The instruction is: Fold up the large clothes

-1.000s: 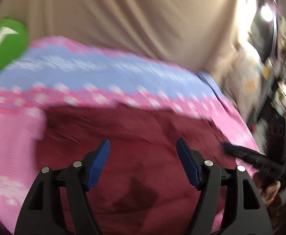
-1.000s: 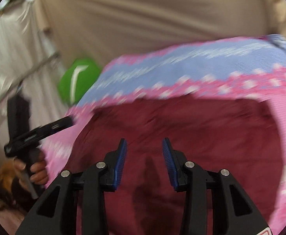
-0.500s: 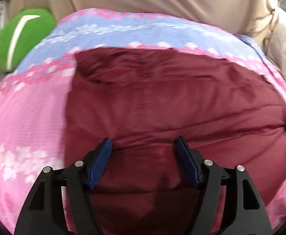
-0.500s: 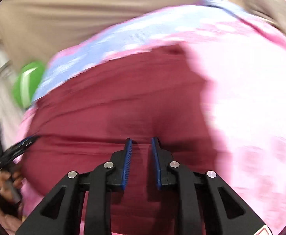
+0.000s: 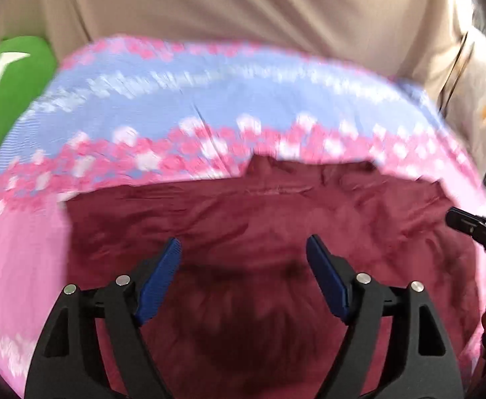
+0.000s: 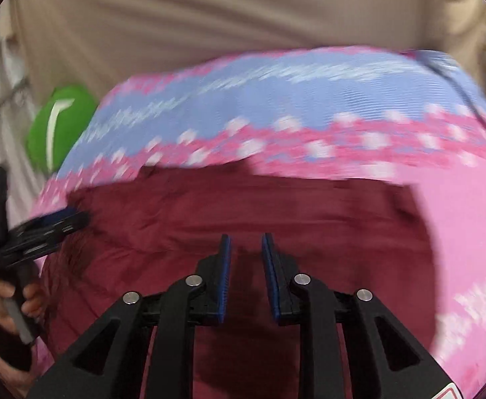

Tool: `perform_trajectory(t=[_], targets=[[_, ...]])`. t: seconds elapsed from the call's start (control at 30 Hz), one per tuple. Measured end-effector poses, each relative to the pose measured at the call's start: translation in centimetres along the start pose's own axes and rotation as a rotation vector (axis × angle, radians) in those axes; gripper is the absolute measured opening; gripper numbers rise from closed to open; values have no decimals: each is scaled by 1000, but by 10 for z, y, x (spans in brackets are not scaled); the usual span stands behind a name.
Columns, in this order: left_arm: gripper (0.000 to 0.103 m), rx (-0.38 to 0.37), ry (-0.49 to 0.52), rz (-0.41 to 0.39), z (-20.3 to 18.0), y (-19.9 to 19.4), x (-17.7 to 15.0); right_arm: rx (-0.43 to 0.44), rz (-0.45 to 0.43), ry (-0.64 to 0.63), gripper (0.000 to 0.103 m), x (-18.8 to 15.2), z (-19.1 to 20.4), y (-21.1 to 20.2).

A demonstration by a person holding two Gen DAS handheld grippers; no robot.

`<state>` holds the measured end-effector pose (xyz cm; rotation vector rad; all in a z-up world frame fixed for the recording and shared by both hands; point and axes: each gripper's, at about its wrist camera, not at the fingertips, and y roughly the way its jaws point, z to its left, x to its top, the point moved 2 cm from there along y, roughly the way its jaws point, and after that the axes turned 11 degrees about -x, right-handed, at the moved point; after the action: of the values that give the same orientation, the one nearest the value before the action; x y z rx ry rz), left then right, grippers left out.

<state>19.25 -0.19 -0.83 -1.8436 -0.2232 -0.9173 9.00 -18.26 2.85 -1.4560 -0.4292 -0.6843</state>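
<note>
A large maroon garment (image 5: 249,226) lies spread flat on a pink and blue patterned bedspread (image 5: 209,99); it also shows in the right wrist view (image 6: 276,206). My left gripper (image 5: 243,276) is wide open and empty, hovering over the garment's near part. My right gripper (image 6: 245,272) is open by a narrow gap with nothing between its pads, above the garment's near middle. The right gripper shows at the right edge of the left wrist view (image 5: 475,229), and the left gripper shows at the left of the right wrist view (image 6: 43,229). Both views are motion-blurred.
A green cushion (image 5: 6,89) sits at the bed's far left corner, also in the right wrist view (image 6: 60,126). A beige curtain (image 5: 243,10) hangs behind the bed. The bedspread (image 6: 469,219) extends right of the garment.
Both grippers pulled back and tilted up, so the garment sits lower in view. The right gripper's jaws opened slightly wider. The left gripper stayed wide open.
</note>
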Motion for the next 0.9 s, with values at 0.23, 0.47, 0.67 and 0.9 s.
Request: perform_trajectory(t=[0.23,0.47,0.67,0.9], targets=[[87,13,-62,12,26,46,5,-30,111,-38,17,15,17,80],[89,54,-28,-2,20,52,-3,-80,7,41,23,13,3,48],[89,36,-71,-22,27,33,-5,-143,76,237,13,5,-68,53],[91,87,-123,-96,63,-29,-29,-313,12,246,25,-36,-104,12]])
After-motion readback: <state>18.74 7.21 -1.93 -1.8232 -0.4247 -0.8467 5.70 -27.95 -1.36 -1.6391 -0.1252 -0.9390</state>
